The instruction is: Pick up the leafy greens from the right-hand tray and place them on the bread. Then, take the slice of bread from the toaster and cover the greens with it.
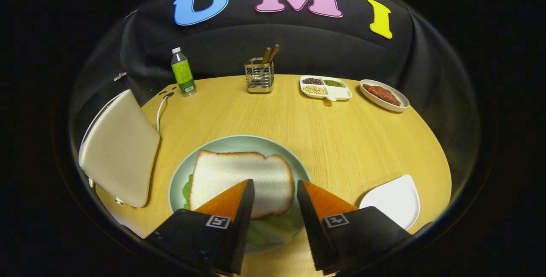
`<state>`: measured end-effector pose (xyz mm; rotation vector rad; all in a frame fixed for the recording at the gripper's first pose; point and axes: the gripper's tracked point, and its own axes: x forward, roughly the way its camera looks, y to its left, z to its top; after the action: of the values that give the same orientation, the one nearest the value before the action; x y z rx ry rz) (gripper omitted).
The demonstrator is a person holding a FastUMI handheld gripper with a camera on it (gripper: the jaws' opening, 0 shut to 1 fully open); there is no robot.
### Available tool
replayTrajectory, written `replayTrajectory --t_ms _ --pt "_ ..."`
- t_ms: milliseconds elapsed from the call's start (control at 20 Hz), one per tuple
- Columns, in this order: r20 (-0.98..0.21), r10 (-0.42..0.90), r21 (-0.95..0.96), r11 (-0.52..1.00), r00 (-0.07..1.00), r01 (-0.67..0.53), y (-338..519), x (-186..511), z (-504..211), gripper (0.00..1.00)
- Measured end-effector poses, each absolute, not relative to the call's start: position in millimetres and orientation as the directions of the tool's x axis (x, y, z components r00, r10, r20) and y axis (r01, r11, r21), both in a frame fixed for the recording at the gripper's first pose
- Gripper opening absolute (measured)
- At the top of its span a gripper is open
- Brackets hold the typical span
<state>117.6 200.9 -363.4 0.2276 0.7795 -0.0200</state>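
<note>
Now my gripper (275, 191) hangs with fingers parted and empty over the plate (179, 179), where the bread slice (239, 179) lies just ahead between them, long side crosswise, covering the greens (268, 230) at its near edge.

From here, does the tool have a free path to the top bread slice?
Probably yes. The tool is open, the bread slice lies bare on the plate just ahead, over the greens.

a staged kitchen table in a recording booth: round wooden table (298, 127) against the black cloth wall (298, 51), with a toaster (119, 149), utensil holder (259, 76) and food dishes (326, 87) on it.
</note>
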Motion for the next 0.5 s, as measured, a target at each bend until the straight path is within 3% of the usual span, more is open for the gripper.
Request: replayTrajectory --t_ms 100,350,500 --pt "-0.698 0.061 0.173 0.981 0.714 0.086 197 117 -362 0.83" --pt "-0.677 0.031 0.126 0.989 0.736 0.074 186 118 -355 0.97" --pt "-0.661 0.016 0.091 0.994 0.751 0.058 182 113 -349 0.99"
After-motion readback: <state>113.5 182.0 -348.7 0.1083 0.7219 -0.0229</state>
